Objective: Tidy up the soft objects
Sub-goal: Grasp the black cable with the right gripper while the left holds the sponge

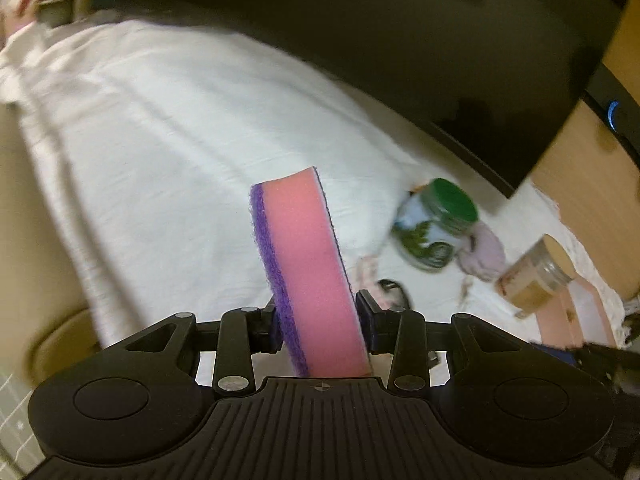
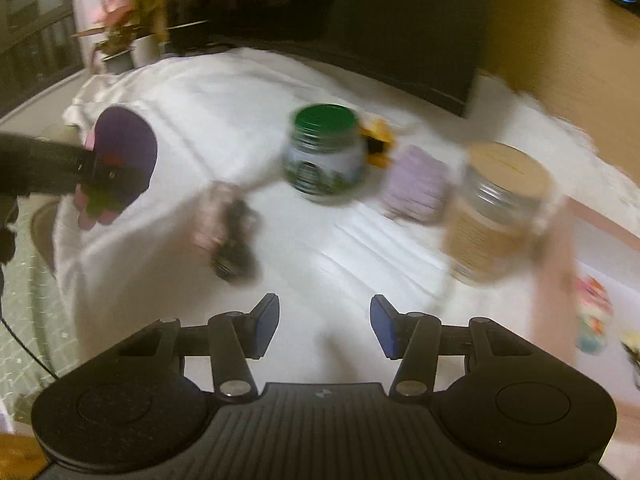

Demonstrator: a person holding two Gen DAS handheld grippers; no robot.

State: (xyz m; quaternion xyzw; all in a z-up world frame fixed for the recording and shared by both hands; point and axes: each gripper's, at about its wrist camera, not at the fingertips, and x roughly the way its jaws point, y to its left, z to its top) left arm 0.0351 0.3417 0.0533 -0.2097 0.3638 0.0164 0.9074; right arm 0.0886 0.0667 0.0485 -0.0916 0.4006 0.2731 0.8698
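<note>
A pink sponge (image 1: 304, 256) with a purple scrub layer stands on edge between the pads of my left gripper (image 1: 320, 320), which is shut on it above the white cloth (image 1: 168, 128). The right wrist view shows the same sponge (image 2: 124, 148) from its purple side at the far left, in the left gripper (image 2: 100, 172). My right gripper (image 2: 324, 320) hangs open over the cloth (image 2: 224, 112) with nothing between its fingers. Loose soft items lie on the cloth: a blurred pink and dark bundle (image 2: 228, 232), a lilac piece (image 2: 416, 184) and a yellow and black piece (image 2: 378, 144).
A green-lidded jar (image 2: 324, 152) and a tan-lidded jar (image 2: 500, 212) stand among the soft items. A dark screen (image 1: 400, 40) borders the cloth at the back. Potted plants (image 2: 120, 40) stand at the far left corner. A pink tray (image 1: 576, 312) lies at the right.
</note>
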